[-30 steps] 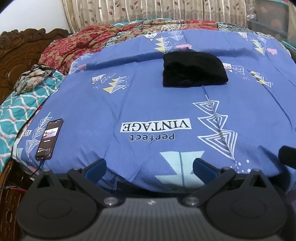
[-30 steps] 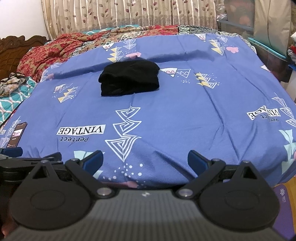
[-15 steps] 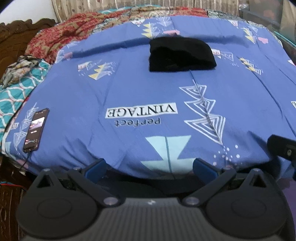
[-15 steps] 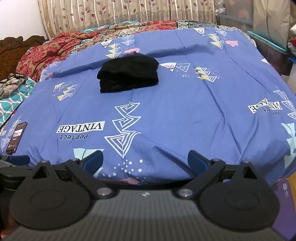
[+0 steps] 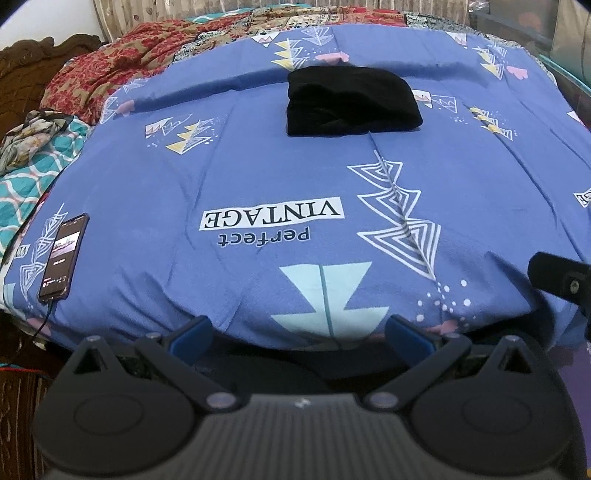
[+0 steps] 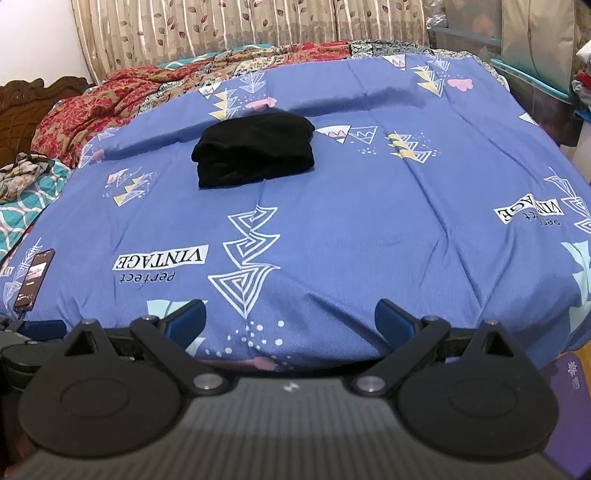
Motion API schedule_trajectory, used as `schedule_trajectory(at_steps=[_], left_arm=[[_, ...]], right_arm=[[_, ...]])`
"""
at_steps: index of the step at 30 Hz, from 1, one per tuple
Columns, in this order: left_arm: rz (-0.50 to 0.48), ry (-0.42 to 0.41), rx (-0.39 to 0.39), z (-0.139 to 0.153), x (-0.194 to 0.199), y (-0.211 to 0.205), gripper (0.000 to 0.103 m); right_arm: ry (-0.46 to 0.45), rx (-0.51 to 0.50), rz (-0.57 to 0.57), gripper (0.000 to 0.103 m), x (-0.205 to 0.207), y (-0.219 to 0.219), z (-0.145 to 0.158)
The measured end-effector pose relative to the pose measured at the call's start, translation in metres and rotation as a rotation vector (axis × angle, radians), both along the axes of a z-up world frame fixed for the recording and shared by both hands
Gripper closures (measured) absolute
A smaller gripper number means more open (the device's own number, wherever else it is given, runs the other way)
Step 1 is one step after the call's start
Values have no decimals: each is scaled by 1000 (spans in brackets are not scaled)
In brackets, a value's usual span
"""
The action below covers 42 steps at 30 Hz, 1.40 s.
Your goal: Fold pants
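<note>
The black pants (image 5: 351,103) lie folded into a compact bundle on the blue printed bedsheet (image 5: 258,177), far across the bed; they also show in the right wrist view (image 6: 255,149). My left gripper (image 5: 299,336) is open and empty at the near edge of the bed, far from the pants. My right gripper (image 6: 290,321) is open and empty at the same near edge, to the right of the left one. Part of the right gripper shows at the right edge of the left wrist view (image 5: 557,277).
A phone (image 5: 64,256) with a cable lies on the sheet's near left corner. A red patterned blanket (image 5: 110,70) and a teal quilt (image 5: 26,173) lie at the left. Curtains (image 6: 258,26) hang behind the bed. Storage boxes (image 6: 535,55) stand at the right.
Both grippers stay open and empty at the bed's near edge. The left wrist view dipped down and came back up a little; the right view shifted slightly.
</note>
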State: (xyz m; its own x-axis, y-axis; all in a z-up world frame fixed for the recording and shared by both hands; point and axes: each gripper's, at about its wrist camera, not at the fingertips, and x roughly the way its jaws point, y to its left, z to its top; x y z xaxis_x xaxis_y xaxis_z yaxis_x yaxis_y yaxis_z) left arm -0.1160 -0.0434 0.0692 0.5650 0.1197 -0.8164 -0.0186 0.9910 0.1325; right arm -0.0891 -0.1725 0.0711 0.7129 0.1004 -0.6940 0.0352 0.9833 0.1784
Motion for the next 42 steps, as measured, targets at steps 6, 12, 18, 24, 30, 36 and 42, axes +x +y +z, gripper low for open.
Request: schedule_trajectory(at_steps=[6, 12, 18, 24, 30, 36, 42], left_arm=[[-2, -20, 10, 3, -1, 1, 0], [3, -44, 17, 8, -4, 0, 0], [10, -6, 10, 3, -1, 2, 0], [8, 25, 14, -3, -1, 0, 0], [11, 52, 22, -7, 0, -1, 0], [6, 66, 33, -10, 0, -3, 0], [3, 69, 46, -11, 0, -5, 0]], right_arm=[[-17, 1, 5, 4, 0, -3, 2], [-36, -4, 10, 4, -1, -5, 5], [-26, 4, 8, 4, -1, -5, 2], [-19, 10, 8, 4, -1, -5, 1], [-11, 15, 6, 4, -1, -6, -1], [-2, 20, 8, 4, -1, -7, -3], [3, 25, 6, 4, -1, -10, -5]])
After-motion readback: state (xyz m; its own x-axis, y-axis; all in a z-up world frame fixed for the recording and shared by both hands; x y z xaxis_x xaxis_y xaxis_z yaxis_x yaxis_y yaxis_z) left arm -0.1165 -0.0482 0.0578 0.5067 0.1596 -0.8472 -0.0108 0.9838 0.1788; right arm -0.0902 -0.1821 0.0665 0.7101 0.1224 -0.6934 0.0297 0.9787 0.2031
